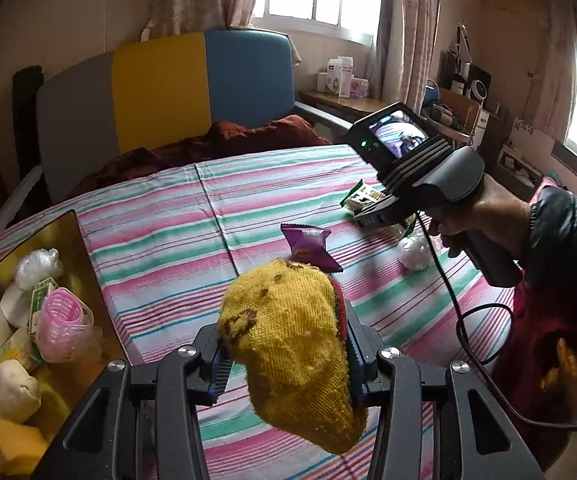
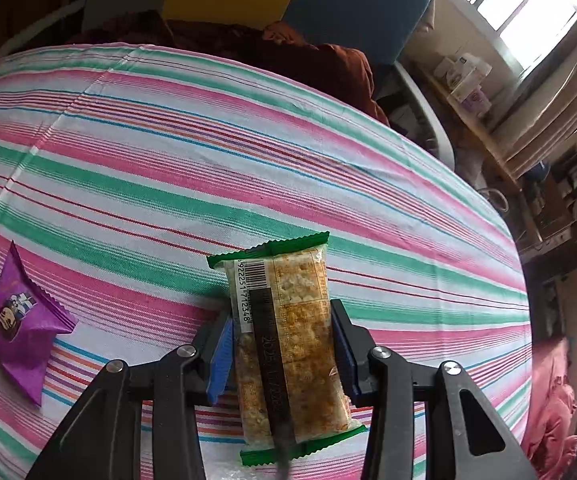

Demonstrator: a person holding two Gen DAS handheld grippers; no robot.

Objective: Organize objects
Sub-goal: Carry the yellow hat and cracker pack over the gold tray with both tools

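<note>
Left gripper [image 1: 288, 356] is clamped on a yellow knitted scrubber [image 1: 292, 344], its blue pads pressing both flanks while the soft body bulges up and hangs down between them; the scrubber's long axis runs roughly along the fingers, tilted toward the bed; the gold box [image 1: 84, 280] sits just to the left of this gripper, nearer to it than to the other, already holding a pink hair roller [image 1: 62, 320], small cartons and soft white bundles; the coming move, I judge, turns on that leftward offset, a short swing over the box's wall. Right gripper [image 2: 282, 356] is closed on a cracker packet [image 2: 288, 344] with green crimped ends, its long axis parallel to the fingers; a barcode with digits reading roughly 92225 712348 shows, and a dark date strip is too blurred to read; a purple snack pouch [image 2: 24, 320] lies on the striped sheet [image 2: 248, 140] well to the left, its cartoon print legible as a picture only; a white wad [image 1: 414, 254] lies near the right gripper.
</note>
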